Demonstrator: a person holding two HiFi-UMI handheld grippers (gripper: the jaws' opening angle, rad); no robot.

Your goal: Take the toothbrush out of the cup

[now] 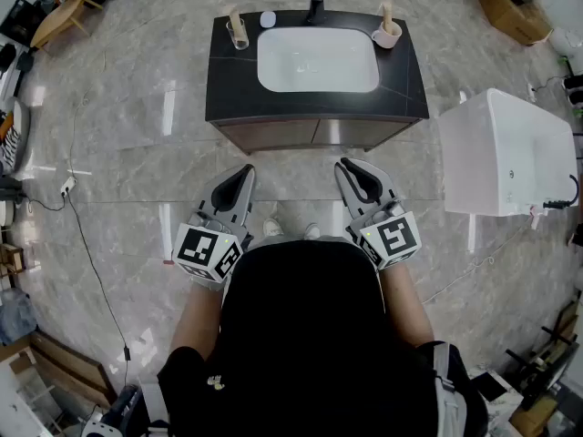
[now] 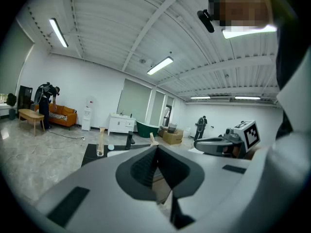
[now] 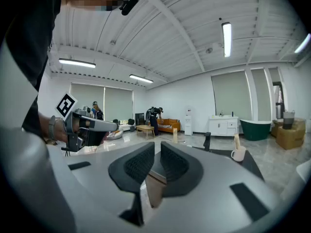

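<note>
Toothbrush [image 1: 386, 11] stands in the white cup [image 1: 388, 36] on the dark surface [image 1: 310, 106], at about 2 o'clock from the sink [image 1: 317, 60]. A clear glass [image 1: 239, 36] with a pale stick in it sits at the sink's 10 o'clock, and the faucet [image 1: 316, 1] at its 12. Both tools are held over the floor [image 1: 137, 135] on the surface's 6 o'clock side, well apart from the cup: the left hand-held gripper [image 1: 246, 170] has its jaws pressed together on nothing, and the right hand-held gripper [image 1: 346, 164] has its jaws all but together, with only a thin slit between the pads and nothing in it.
</note>
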